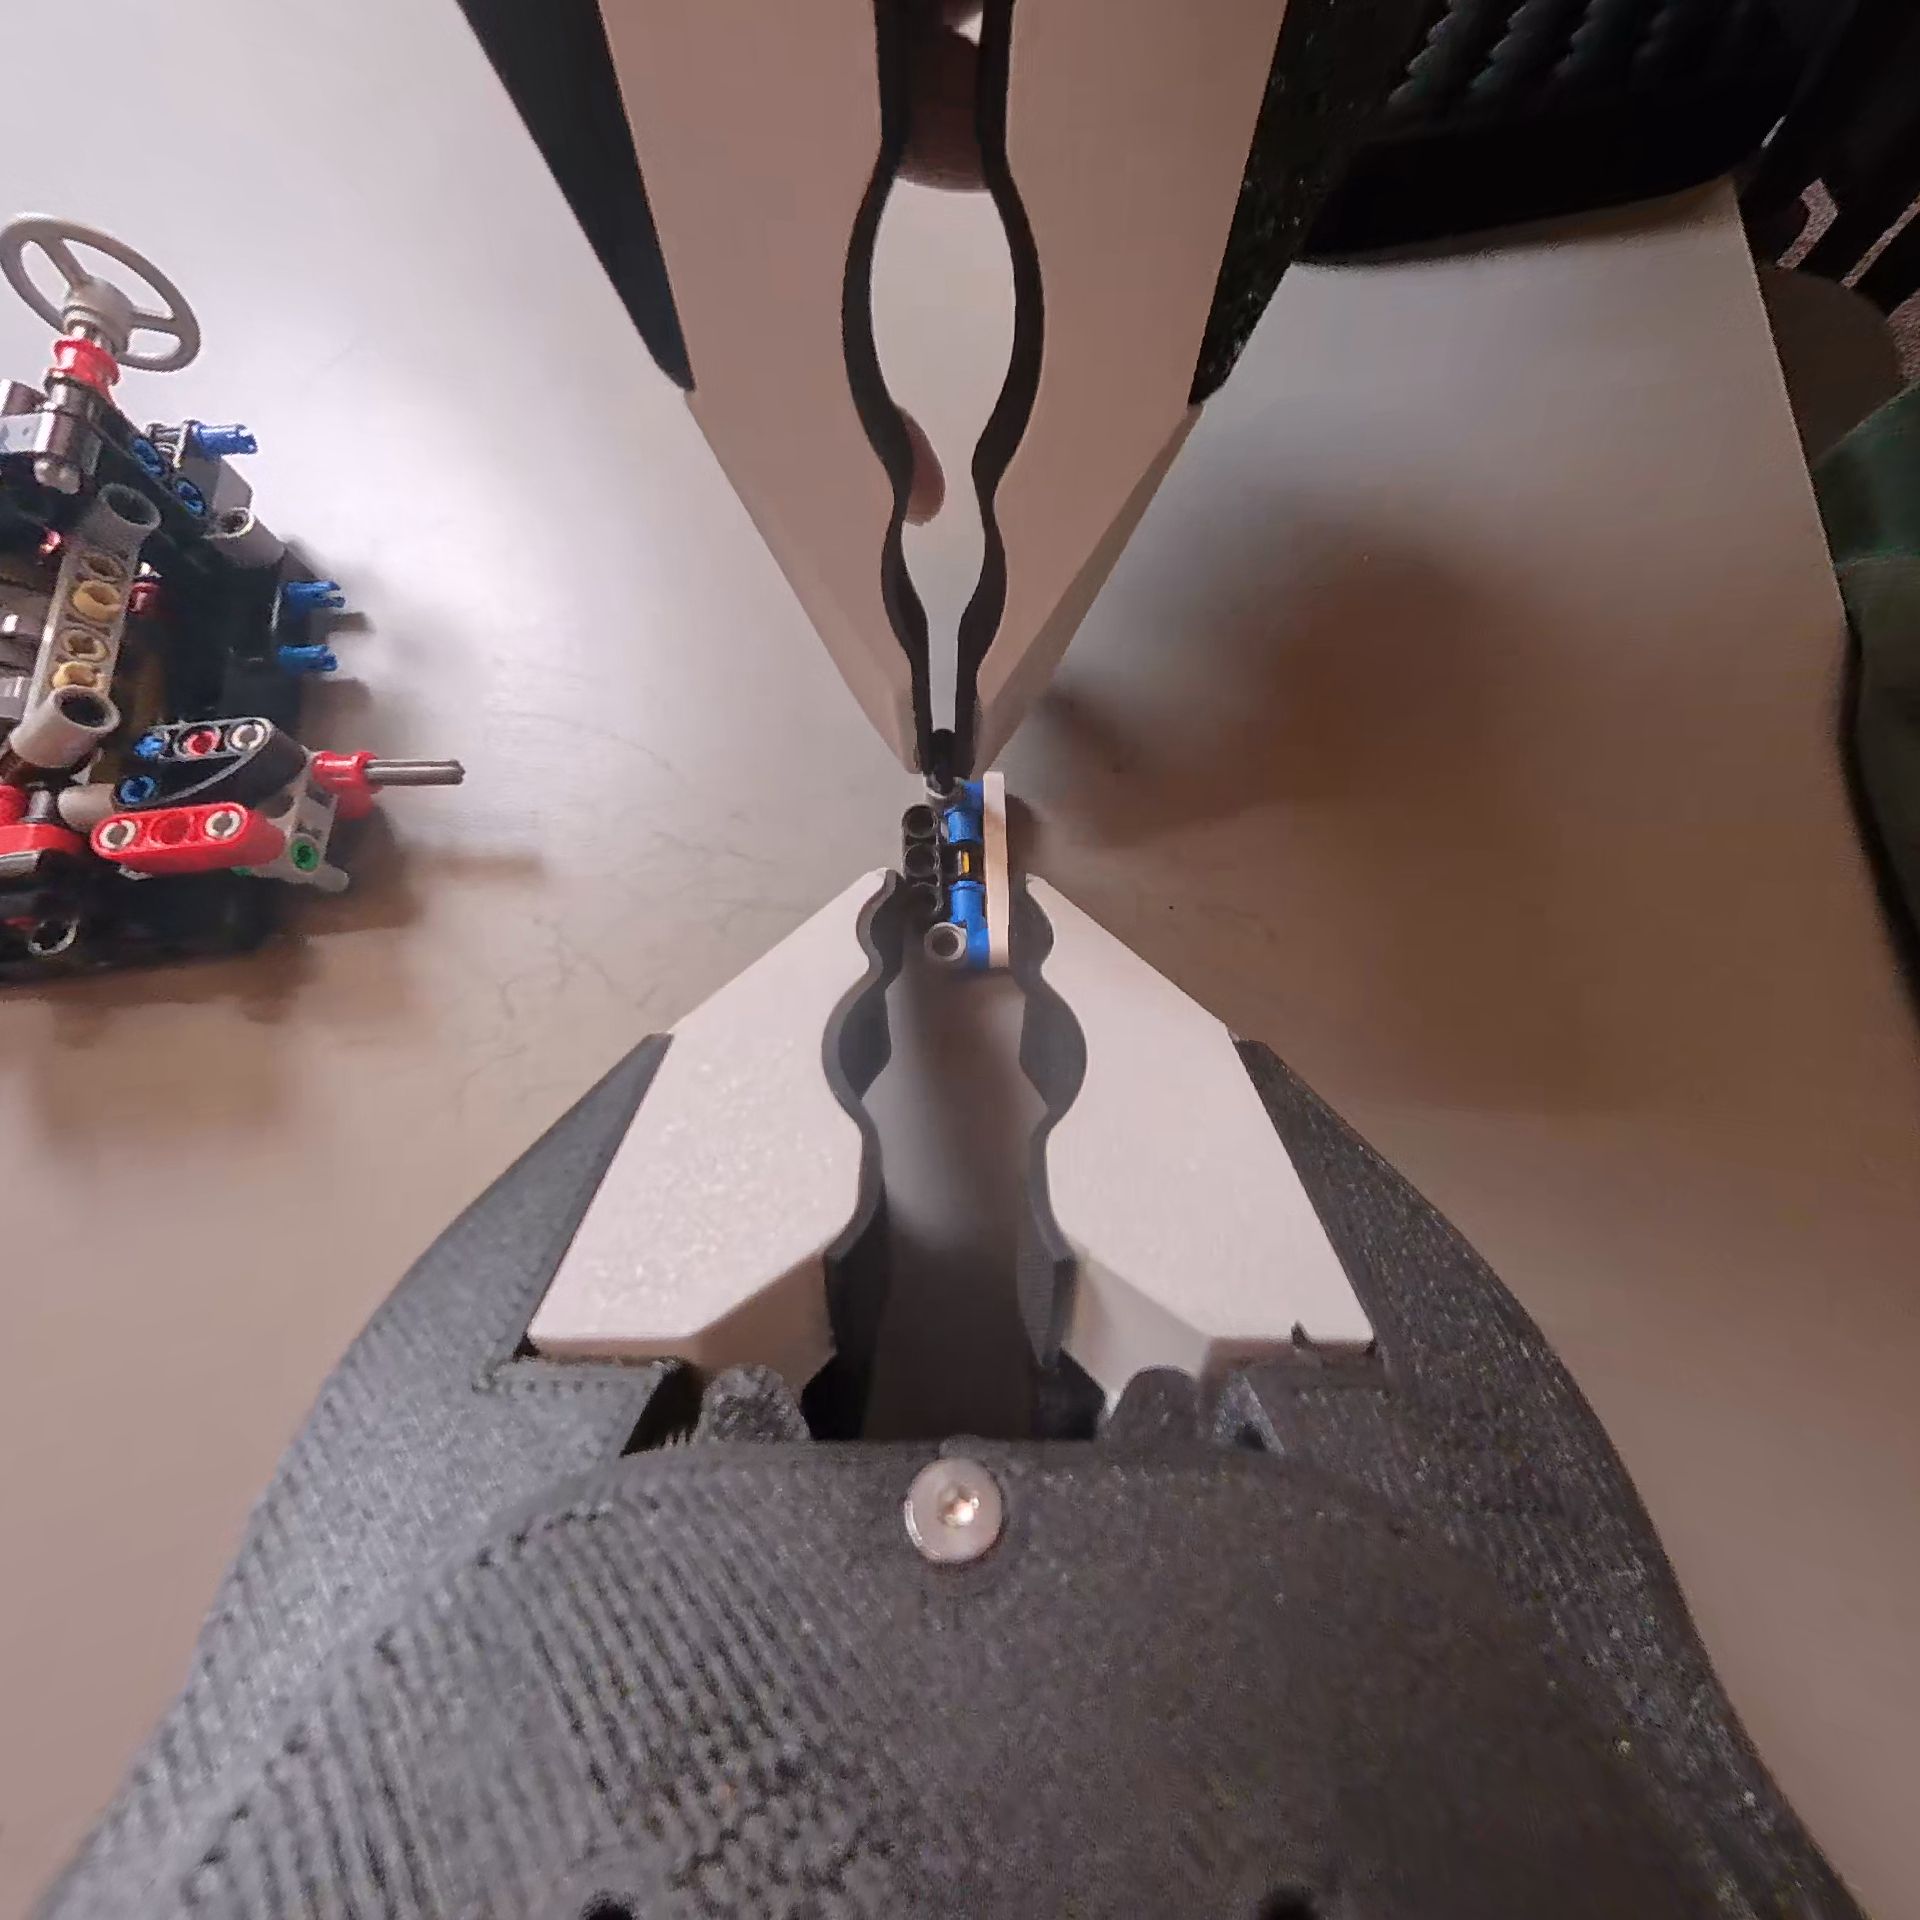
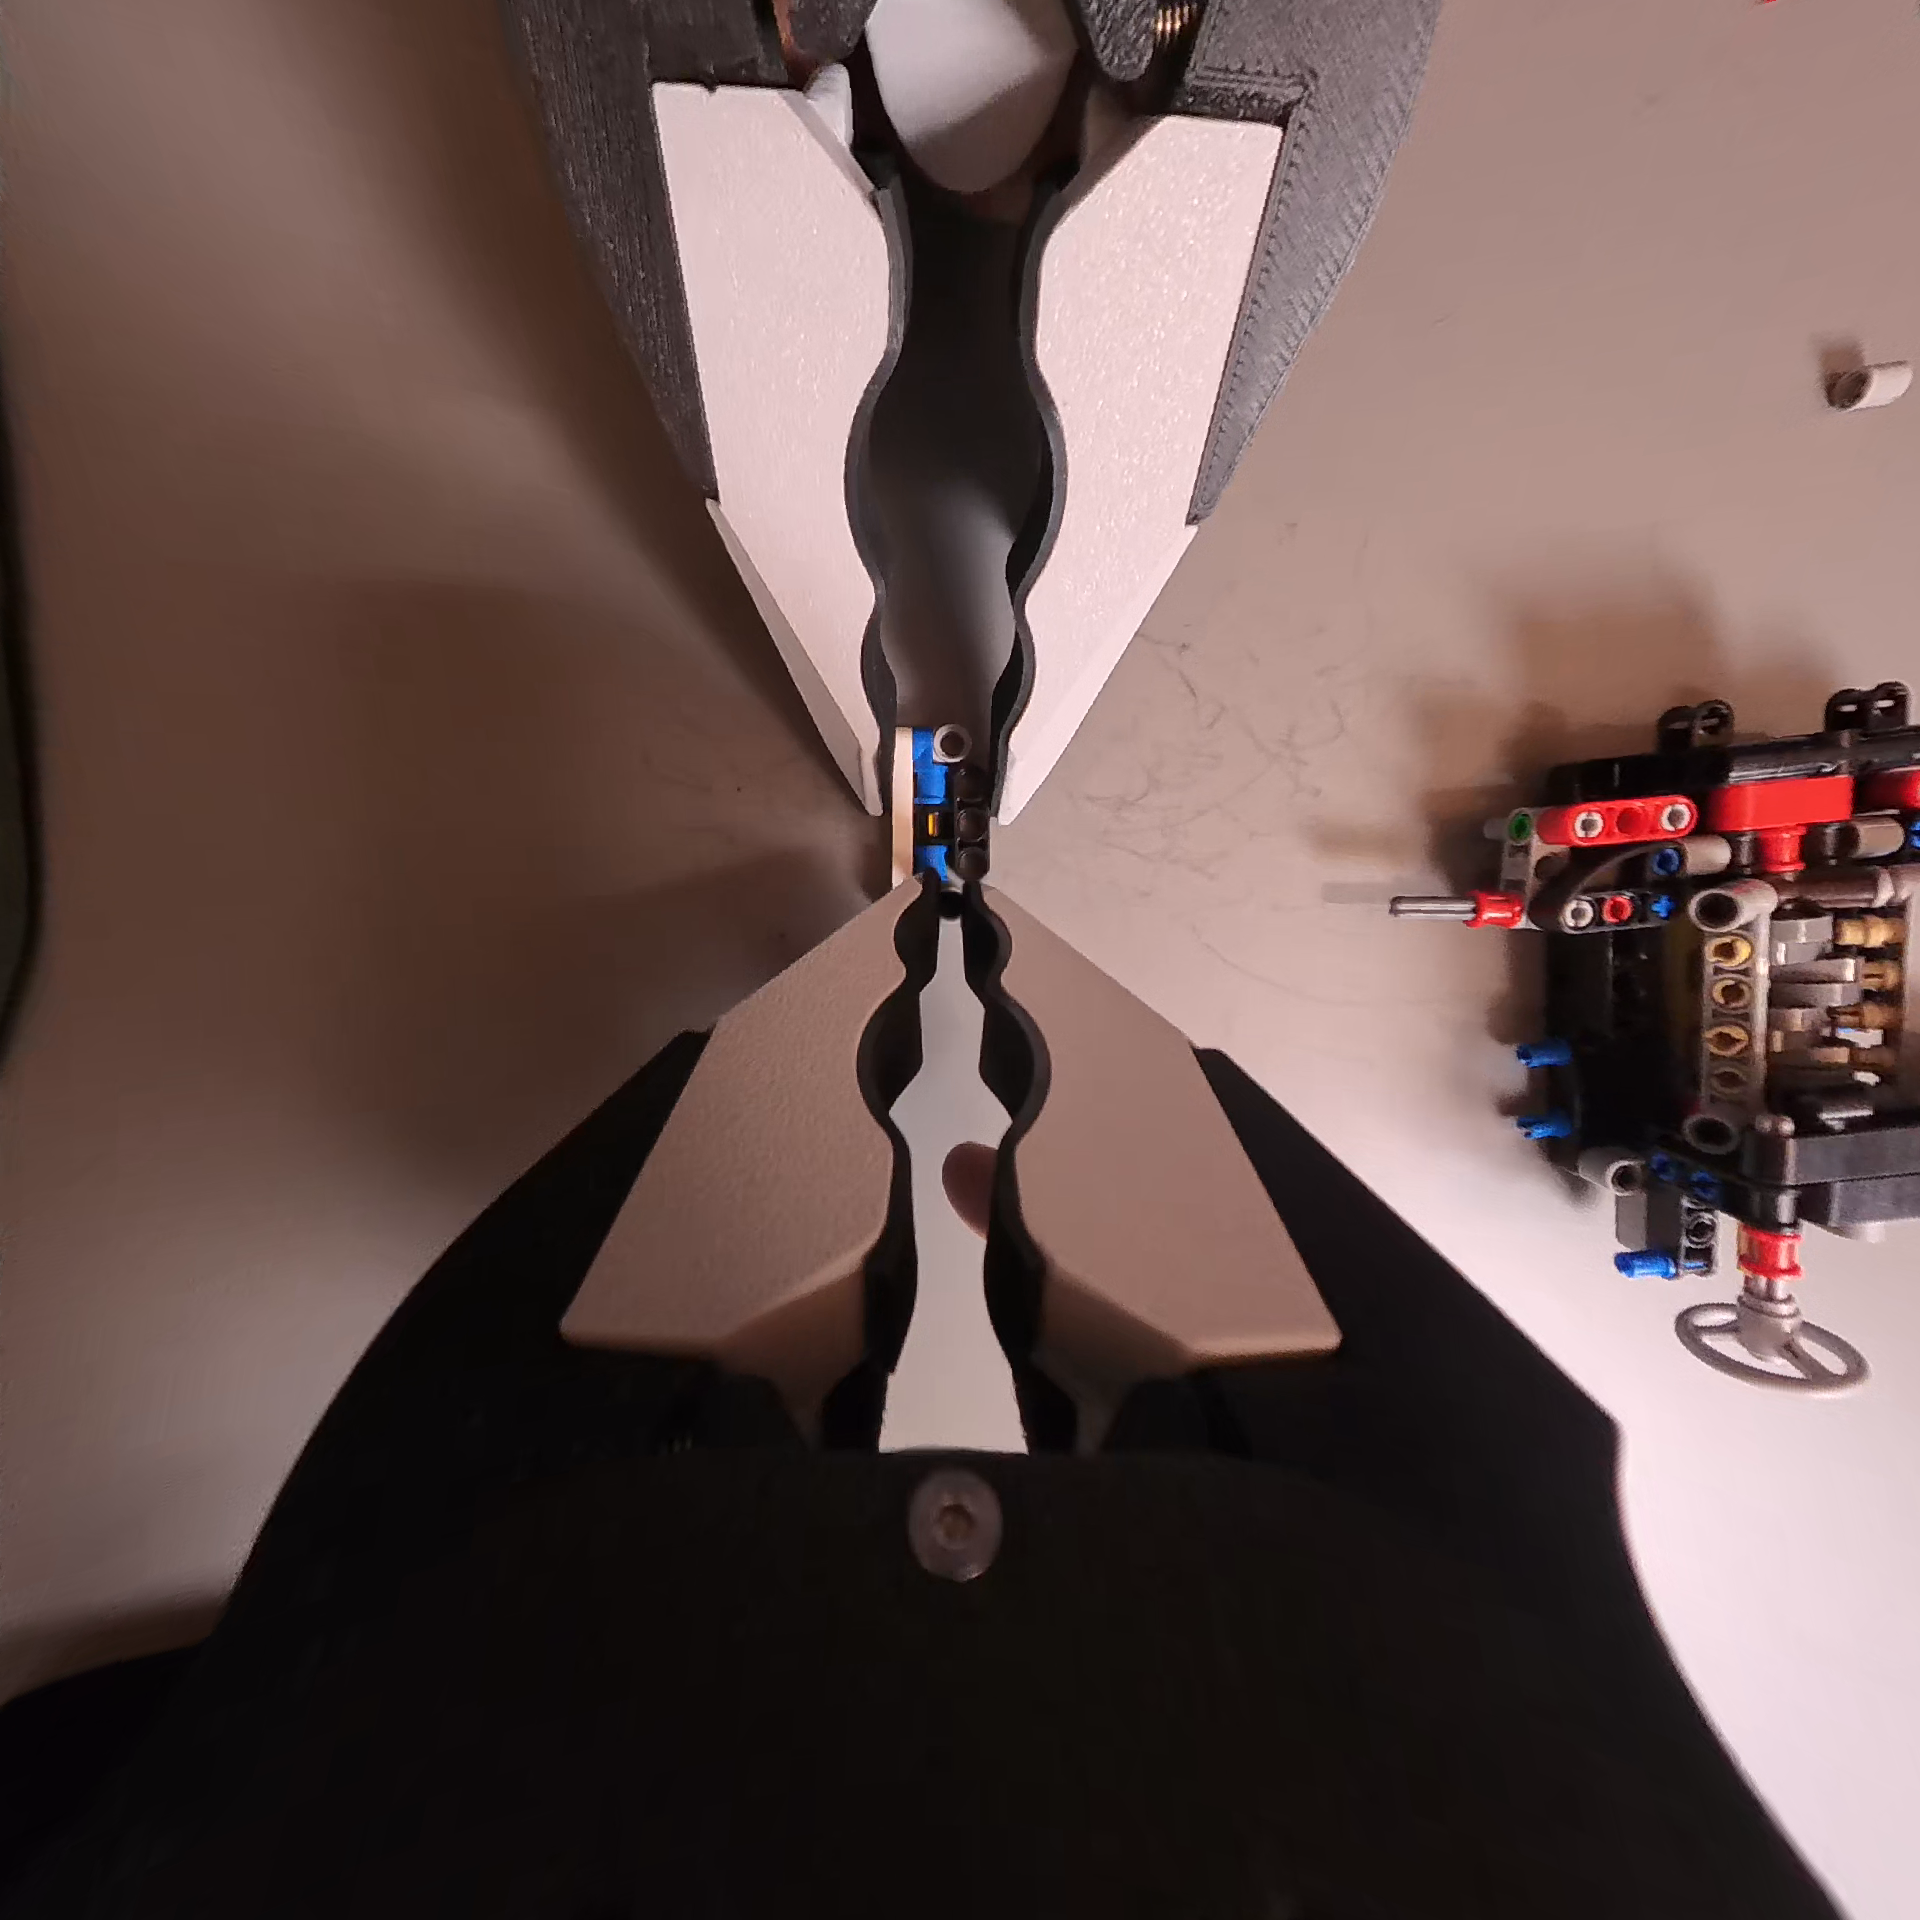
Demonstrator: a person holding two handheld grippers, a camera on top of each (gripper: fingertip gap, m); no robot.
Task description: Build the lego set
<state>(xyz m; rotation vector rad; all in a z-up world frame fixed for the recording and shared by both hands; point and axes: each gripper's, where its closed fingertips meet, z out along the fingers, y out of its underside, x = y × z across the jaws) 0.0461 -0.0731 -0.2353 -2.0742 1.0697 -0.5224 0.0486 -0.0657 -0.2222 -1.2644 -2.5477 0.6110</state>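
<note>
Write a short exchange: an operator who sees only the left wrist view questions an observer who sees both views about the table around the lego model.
Operator: Are there any loose parts besides the small assembly in my left claw?
Observer: Yes. A pale tube piece lies alone on the table, apart from the lego model.
Operator: My view cuts the model off. What is on its side away from the steering wheel?
Observer: Black clip pieces stick out along that edge.
</note>
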